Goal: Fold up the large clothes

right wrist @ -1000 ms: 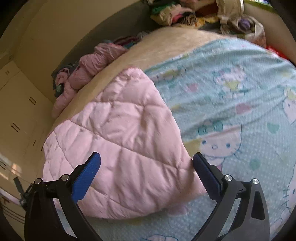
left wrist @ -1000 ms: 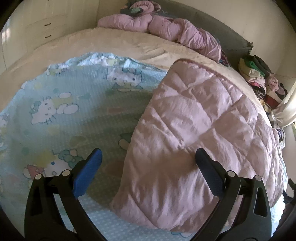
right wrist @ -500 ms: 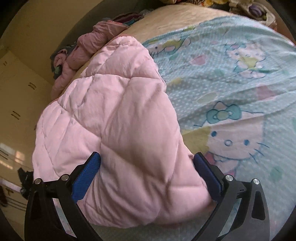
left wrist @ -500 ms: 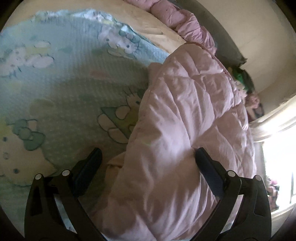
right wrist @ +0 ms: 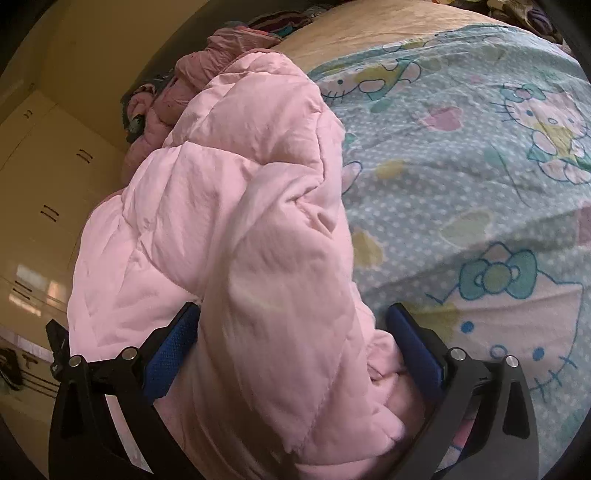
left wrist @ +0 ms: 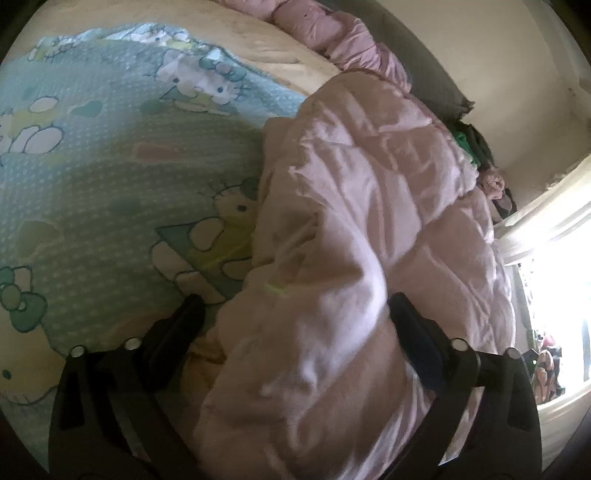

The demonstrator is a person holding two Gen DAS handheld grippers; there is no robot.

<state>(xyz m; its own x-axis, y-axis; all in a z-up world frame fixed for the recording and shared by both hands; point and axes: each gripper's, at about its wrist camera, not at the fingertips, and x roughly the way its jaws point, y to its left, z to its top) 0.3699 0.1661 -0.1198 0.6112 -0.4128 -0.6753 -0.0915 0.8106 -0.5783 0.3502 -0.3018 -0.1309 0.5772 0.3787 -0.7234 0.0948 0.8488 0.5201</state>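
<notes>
Pink quilted coat (left wrist: 369,229) lies bunched on the bed, on top of a light-blue cartoon-cat sheet (left wrist: 92,177). In the left wrist view it takes the right half of the frame, sheet to the left; in the right wrist view the coat (right wrist: 229,229) takes the left and centre, sheet (right wrist: 461,155) to the right.

Left gripper (left wrist: 295,317): jaws have just been closing a bit, w/ a thick fold of the coat between them. Right finger sits against the cloth; left finger is over the sheet just beside the coat's edge, w/ a gap to the fabric. So wide, not yet clamped.

Right gripper (right wrist: 293,325): jaws wide, straddling a puffy fold of the coat. Both blue pads (right wrist: 173,347) lie right at the cloth, but fabric isn't squeezed flat; can't tell for sure if it's pinched, reads as spread around it.

Beyond the coat, near the head of the bed: beige blanket (left wrist: 280,55) and a second, darker pink padded garment (left wrist: 332,33). Clothes pile (left wrist: 476,147) at the far side, by a bright window (left wrist: 565,295). Right view: cream cupboard doors (right wrist: 48,192) w/ small dark handles to the left of the bed.
</notes>
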